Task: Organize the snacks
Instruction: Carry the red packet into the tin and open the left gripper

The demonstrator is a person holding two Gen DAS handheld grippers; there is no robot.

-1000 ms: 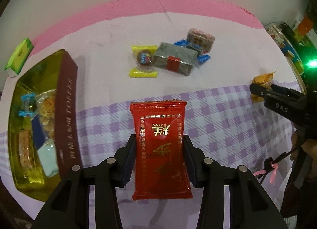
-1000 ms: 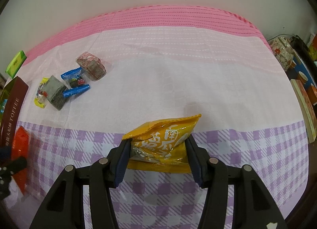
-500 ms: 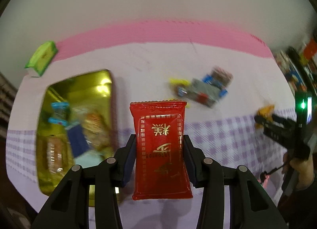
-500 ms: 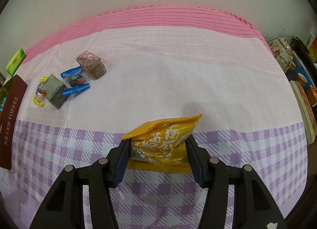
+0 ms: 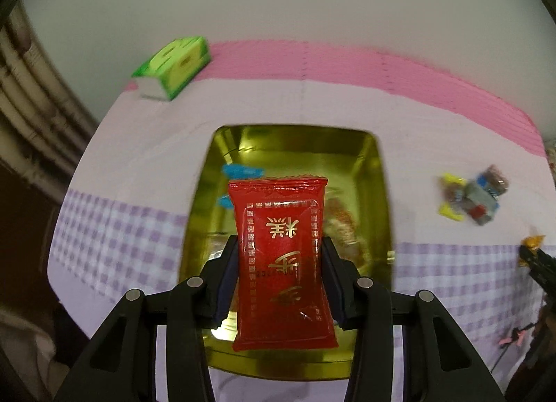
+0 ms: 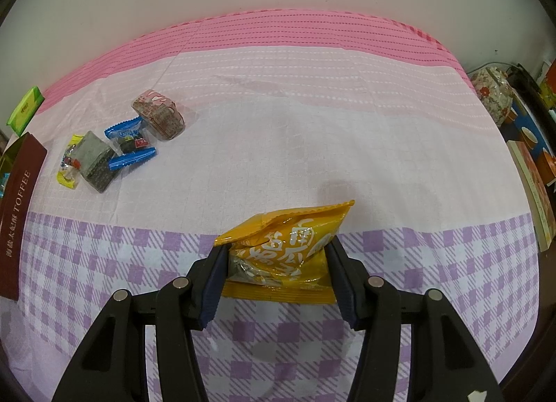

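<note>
Pads of the left gripper point(image 5: 280, 284) are clamped on the long sides of a red packet point(image 5: 282, 263), held flat-face to the camera so the packet hangs over the open gold tin point(image 5: 375, 200). That placing suggests a drop into the tin is the step in hand: the tin lies directly beneath, and a light-blue candy point(image 5: 239, 171) and other wrapped pieces, blurred, already lie inside it. Gold Chinese characters are printed on the red packet and read upside down from this view; the top one looks like 糕, the rest are not clear.

Far left of the tin, a green box point(image 5: 173, 66) sits near the pink border of the counter cloth point(image 5: 139, 228); its print is too blurred to read.

The right gripper point(image 6: 278, 273) is closed on a yellow packet point(image 6: 288, 245), squeezed at its middle so the top seam splays, and held above the purple check of the cloth, probably waiting its turn for the tin. Its white Chinese characters are creased and only partly legible.

Well to the far left lies the unsorted cluster: a blue-wrapped candy point(image 6: 127, 134), a grey-green block point(image 6: 97, 162), a yellow-ended candy point(image 6: 67, 169) and a pink patterned packet point(image 6: 158, 119). At the left edge the tin's brown side point(image 6: 19, 214) reads "TOFFEE" after a few Chinese characters.
</note>
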